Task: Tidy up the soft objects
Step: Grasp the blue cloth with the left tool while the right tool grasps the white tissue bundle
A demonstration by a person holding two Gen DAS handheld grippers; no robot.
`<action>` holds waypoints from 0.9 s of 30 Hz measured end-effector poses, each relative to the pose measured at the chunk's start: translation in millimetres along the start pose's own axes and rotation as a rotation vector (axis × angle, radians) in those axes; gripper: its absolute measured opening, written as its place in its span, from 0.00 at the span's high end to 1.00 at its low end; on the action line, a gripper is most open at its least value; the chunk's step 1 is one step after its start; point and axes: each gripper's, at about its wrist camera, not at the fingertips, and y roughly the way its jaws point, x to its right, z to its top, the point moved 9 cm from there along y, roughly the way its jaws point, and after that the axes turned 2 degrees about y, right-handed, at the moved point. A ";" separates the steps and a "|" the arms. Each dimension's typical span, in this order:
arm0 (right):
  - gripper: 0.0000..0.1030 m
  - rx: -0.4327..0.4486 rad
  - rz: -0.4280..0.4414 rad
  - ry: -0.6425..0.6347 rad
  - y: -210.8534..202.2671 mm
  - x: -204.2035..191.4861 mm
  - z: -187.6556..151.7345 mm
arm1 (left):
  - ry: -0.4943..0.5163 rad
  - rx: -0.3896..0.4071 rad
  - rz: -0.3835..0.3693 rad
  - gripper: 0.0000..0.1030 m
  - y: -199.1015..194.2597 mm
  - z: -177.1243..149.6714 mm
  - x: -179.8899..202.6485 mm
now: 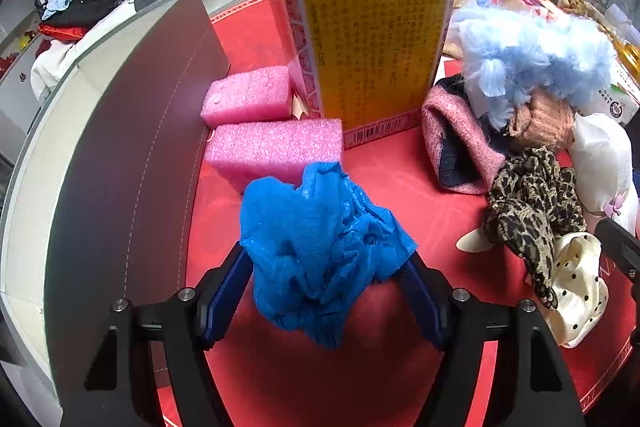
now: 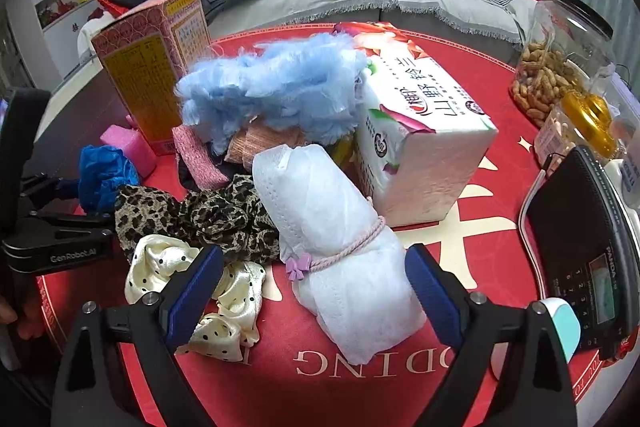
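The crumpled blue plastic-film wad [image 1: 320, 251] sits on the red round tablecloth [image 1: 400, 183], just in front of two pink foam blocks [image 1: 276, 151], and it fills the space between the fingers of the left gripper [image 1: 326, 279]. Both blue pads appear to touch its sides, so I judge it lightly clamped, though how firm the pinch is I cannot tell. The step in hand looks like securing this wad for a lift. To do it well, the squeeze should gather the bulk of the film rather than a loose fold, since thin film slips and can trail. A straight lift should clear the foam blocks and the tall red and yellow printed carton [image 1: 368, 27] standing behind them.

The right gripper [image 2: 316, 291] has its fingers spread wide, one on each side of the white soft roll tied with a pink cord [image 2: 344, 243], with no pad pressing on it. It lies near the cream polka-dot satin cloth [image 2: 160, 263] and against the leopard-print fabric [image 2: 208, 215]. Closing near the cord, where the roll is bound, should give the most secure hold. The pale blue fluffy fibre heap [image 2: 276, 83] and the white tissue pack [image 2: 420, 131] lie beyond.
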 end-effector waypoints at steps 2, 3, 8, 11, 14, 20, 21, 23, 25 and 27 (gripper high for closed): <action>0.09 -0.002 -0.002 -0.007 0.8 -0.8 0.1 | 0.002 0.009 0.000 0.27 -3.0 -3.5 1.8; 0.09 -0.003 -0.004 -0.011 1.4 -1.0 0.3 | 0.006 0.014 0.004 0.27 -4.3 -3.5 3.7; 0.09 -0.003 -0.029 -0.027 4.7 -1.8 2.4 | 0.025 0.029 0.032 0.27 -8.6 -4.8 11.9; 0.09 0.010 -0.082 -0.038 6.4 1.5 7.8 | 0.018 0.030 0.042 0.27 -10.2 -3.9 14.6; 0.11 -0.003 -0.078 -0.030 11.6 1.8 10.7 | 0.000 0.021 0.044 0.27 -7.3 -4.8 9.7; 0.21 -0.055 -0.073 -0.027 22.4 4.1 8.4 | 0.012 0.016 0.024 0.27 -3.9 -6.4 12.0; 0.23 -0.058 -0.071 -0.026 22.7 4.1 7.8 | 0.017 0.019 0.021 0.27 -4.2 -6.4 13.4; 0.24 -0.064 -0.070 -0.030 23.3 3.7 6.4 | 0.025 0.022 0.024 0.27 -4.2 -5.2 14.0; 0.24 -0.069 -0.075 -0.031 23.8 2.9 5.0 | 0.027 0.021 0.021 0.27 -3.4 -4.9 15.3; 0.24 -0.069 -0.077 -0.028 24.1 5.0 5.1 | 0.026 0.020 0.020 0.27 -3.3 -6.1 15.6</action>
